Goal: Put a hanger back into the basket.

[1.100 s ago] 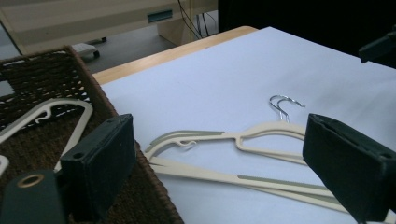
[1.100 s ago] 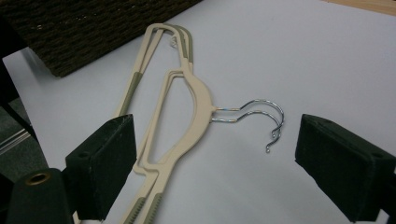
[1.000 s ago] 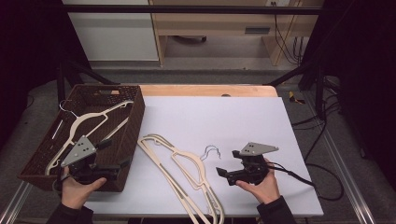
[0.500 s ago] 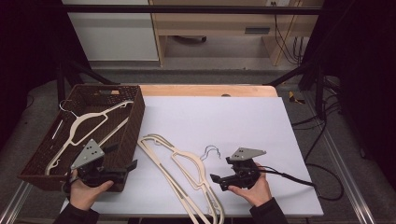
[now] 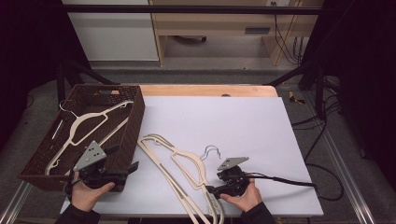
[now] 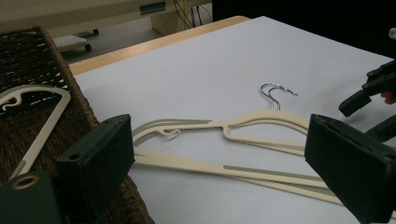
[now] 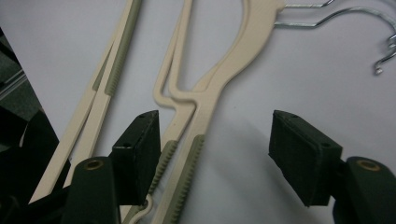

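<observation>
The right gripper (image 5: 211, 189) is held low over the white table cover (image 5: 233, 121) near the front edge, gripped by the right hand (image 5: 243, 198), with its cable (image 5: 285, 181) trailing off to the right. Its jaws have just been closing, yet a clear gap is kept between them: in the right gripper view the shoulder of the cream hangers (image 7: 196, 116) is seen lying between the pads, nearer the left one, and whether that pad touches it cannot be told. No pinch is made. The ribbed grey strips on the hanger arms are seen passing under the left pad.

The hangers (image 5: 182, 168) are stacked flat on the cover, their long arms running toward the front edge and their two metal hooks (image 5: 210, 151) lying just beyond the right gripper.

The left gripper (image 5: 133, 167) is held by the left hand (image 5: 88, 191) at the near corner of the brown wicker basket (image 5: 135, 123), pointed across toward the hangers. Its jaws are spread wide with nothing between them, as is shown in the left gripper view, where the hangers (image 6: 243, 140) and the hooks (image 6: 275, 93) are framed between the pads.

Another cream hanger (image 5: 88, 128) is seen lying inside the basket, which sits at the left edge of the table.
</observation>
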A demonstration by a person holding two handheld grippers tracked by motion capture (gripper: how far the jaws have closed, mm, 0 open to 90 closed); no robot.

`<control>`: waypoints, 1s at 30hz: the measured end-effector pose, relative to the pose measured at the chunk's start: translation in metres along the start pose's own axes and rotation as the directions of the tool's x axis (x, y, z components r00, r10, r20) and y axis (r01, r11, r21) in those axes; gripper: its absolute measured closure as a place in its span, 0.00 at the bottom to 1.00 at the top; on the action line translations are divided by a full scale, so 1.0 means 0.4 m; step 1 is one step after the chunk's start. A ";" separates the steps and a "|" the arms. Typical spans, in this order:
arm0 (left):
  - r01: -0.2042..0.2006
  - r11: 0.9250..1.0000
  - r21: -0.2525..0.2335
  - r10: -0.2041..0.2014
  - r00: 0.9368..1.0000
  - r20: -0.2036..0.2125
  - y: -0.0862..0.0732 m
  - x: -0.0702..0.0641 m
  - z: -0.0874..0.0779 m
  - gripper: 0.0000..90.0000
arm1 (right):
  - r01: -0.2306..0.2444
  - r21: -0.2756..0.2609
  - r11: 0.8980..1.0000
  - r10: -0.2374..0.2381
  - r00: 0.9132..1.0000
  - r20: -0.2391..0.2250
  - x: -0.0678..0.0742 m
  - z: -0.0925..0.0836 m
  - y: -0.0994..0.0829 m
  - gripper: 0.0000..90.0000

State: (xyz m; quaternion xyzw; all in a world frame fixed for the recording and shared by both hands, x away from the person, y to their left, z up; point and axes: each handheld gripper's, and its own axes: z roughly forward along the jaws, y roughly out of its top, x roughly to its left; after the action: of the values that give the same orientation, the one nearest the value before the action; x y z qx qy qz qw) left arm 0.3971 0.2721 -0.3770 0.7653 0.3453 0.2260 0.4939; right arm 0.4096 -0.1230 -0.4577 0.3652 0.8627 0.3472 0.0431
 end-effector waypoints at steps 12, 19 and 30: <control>-0.007 1.000 0.019 0.007 1.000 -0.005 -0.006 0.000 0.010 0.09 | 0.006 0.055 0.998 -0.006 1.000 -0.006 0.009 0.027 -0.008 0.70; -0.012 1.000 0.019 0.012 1.000 0.004 -0.003 -0.006 0.011 0.10 | -0.112 0.076 0.991 0.111 0.994 0.020 0.016 0.028 0.001 0.81; -0.019 0.999 0.028 0.019 1.000 0.011 -0.006 -0.009 0.016 0.10 | -0.128 0.120 0.984 0.115 0.987 0.111 -0.008 0.003 0.013 0.88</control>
State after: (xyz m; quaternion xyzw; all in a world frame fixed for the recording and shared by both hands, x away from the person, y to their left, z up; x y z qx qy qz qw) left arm 0.3984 0.2661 -0.3817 0.7766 0.3386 0.2219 0.4828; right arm 0.4156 -0.1220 -0.4559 0.4366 0.8558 0.2742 0.0432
